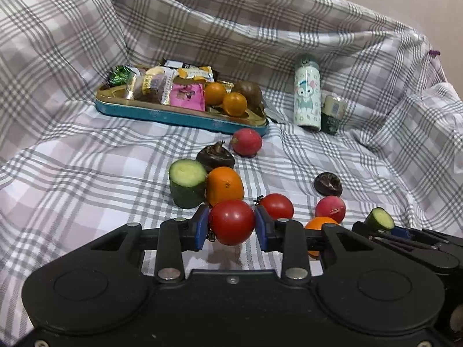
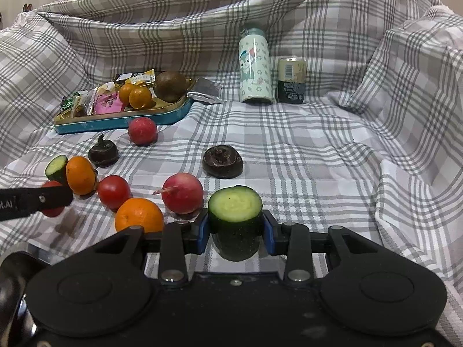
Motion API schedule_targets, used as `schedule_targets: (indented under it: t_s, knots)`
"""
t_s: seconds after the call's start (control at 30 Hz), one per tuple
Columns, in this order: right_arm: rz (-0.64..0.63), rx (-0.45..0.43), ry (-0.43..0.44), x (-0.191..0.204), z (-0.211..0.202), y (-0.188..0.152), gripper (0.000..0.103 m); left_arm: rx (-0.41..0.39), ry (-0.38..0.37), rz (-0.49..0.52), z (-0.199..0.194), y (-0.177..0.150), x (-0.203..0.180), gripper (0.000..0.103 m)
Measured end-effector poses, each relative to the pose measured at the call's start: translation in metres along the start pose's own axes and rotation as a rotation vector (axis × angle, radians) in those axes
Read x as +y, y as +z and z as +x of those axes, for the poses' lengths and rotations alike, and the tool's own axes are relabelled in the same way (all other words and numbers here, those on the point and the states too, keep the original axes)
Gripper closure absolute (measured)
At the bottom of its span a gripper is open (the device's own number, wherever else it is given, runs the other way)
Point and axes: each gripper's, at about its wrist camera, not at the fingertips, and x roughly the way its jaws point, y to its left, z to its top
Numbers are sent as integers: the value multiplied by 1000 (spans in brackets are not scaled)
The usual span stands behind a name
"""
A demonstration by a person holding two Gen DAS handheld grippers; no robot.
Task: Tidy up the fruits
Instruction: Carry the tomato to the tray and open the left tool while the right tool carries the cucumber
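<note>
Surface: grey-and-white checked cloth (image 2: 303, 150) draped over the whole work area, rising in folds along the top of both views.
Tray: shallow teal-sided, gold-lined metal tray (image 2: 162, 117), upper left of the right wrist view; it holds wrapped snacks, two small oranges and a brown round fruit.
Left gripper (image 1: 231, 222): lower centre of the left wrist view; blue pads pinch a round red tomato (image 1: 231, 222).
Loose produce: left to right in the right wrist view, a cucumber stub, an orange mandarin (image 2: 81, 175), a second red tomato (image 2: 114, 191), a pink-red radish (image 2: 182, 193), and two dark water chestnuts.
Right gripper (image 2: 235, 232): lower centre of the right wrist view; jaws clamp an upright green cucumber chunk (image 2: 235, 222).
Bystanders: pale printed bottle (image 2: 255, 66) and dark can (image 2: 291, 81), upper centre, well apart from the fruit.
Progress: early, by my judgement; a few fruits are in the tray, two pieces are gripped, and most lie loose on the cloth.
</note>
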Motion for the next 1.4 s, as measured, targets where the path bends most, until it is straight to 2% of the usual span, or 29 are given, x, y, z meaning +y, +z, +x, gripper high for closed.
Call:
schedule_targets:
  t_s: [0.2, 0.33, 0.57, 1.0, 1.23, 1.4]
  knots:
    - [-9, -25, 1, 0, -8, -1, 64, -20, 4, 6, -21, 0, 0, 61]
    - [87, 14, 102, -13, -16, 2, 65, -8, 13, 16, -36, -3, -3, 61]
    - [208, 41, 181, -24, -40, 3, 64, 56, 5, 35, -63, -23, 0, 61]
    - [75, 38, 208, -14, -107, -51, 64, 127, 8, 88, -87, -57, -7, 61]
    - [1, 99, 252, -4, -109, -65, 64, 183, -8, 115, -78, -62, -11, 61]
    - [1, 124, 269, -3, -103, -67, 64, 167, -16, 117, -81, -63, -12, 61]
